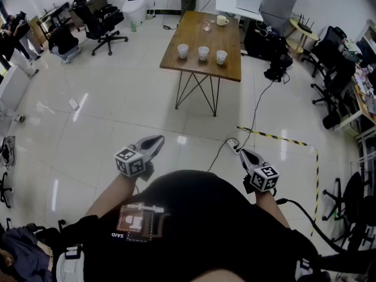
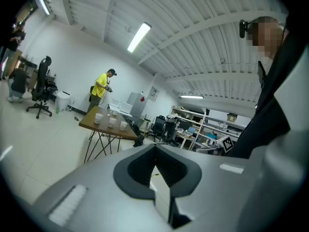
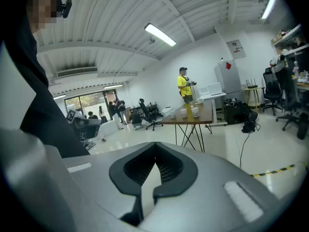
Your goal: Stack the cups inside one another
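Three white cups (image 1: 183, 50) (image 1: 203, 53) (image 1: 221, 56) stand in a row near the front edge of a wooden table (image 1: 229, 72) far ahead of me. A white mug (image 1: 222, 20) and a small glass (image 1: 207, 25) sit further back on it. The left gripper view shows the cups (image 2: 112, 121) small on the table (image 2: 104, 128); the right gripper view shows them (image 3: 195, 111) too. My left gripper (image 1: 157, 140) (image 2: 155, 153) and right gripper (image 1: 242, 153) (image 3: 155, 157) are held close to my body, well short of the table, both shut and empty.
Open tiled floor lies between me and the table. A power strip (image 1: 234, 147) with a cable and yellow-black tape (image 1: 276, 137) lie on the floor to the right. Office chairs (image 1: 103, 22) stand at the left and right. A person in yellow (image 2: 101, 87) stands beyond the table.
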A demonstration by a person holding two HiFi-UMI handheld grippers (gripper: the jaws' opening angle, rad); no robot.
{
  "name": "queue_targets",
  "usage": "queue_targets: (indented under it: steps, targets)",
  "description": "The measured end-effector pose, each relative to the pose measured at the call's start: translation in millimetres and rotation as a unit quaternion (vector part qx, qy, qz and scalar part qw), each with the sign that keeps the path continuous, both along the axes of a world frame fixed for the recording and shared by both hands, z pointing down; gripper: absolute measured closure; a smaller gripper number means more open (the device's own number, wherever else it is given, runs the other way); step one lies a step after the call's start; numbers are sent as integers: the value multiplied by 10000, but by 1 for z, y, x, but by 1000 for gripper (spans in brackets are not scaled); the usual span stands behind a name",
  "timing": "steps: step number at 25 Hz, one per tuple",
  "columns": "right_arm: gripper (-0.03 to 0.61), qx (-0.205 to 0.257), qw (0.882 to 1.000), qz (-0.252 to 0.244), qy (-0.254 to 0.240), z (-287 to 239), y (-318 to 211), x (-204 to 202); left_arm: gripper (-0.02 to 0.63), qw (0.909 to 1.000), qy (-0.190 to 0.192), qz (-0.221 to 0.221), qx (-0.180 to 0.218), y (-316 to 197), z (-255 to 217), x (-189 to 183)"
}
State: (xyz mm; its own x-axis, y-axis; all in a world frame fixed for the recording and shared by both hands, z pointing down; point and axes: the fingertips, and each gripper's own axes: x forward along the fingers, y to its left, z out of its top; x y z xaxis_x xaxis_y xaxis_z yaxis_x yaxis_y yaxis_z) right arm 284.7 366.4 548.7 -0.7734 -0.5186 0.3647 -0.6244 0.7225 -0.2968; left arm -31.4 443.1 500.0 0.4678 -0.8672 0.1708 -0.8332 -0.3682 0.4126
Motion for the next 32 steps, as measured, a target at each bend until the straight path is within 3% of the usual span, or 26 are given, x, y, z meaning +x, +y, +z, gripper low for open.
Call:
queue_targets:
  steps: [9, 16, 20, 25, 32]
  targets:
    - [565, -29, 9996, -236, 164, 15, -19, 71, 612, 9999, -30, -152, 3, -26, -10, 68]
    - [565, -38, 9987, -465, 197, 21, -45, 69, 612, 9994, -35, -338, -53, -36, -3, 71]
    - [565, -18, 9981, -571, 221, 21, -59, 40, 612, 9994, -63, -336, -74, -45, 8, 49]
    - [565, 56, 9979, -545, 346, 21, -90, -20, 612, 9998, -28, -170, 42, -80, 19, -7]
    - [565, 31, 9992, -24, 410, 5, -146, -120, 612, 9958, -477, 753, 221, -150, 13, -96]
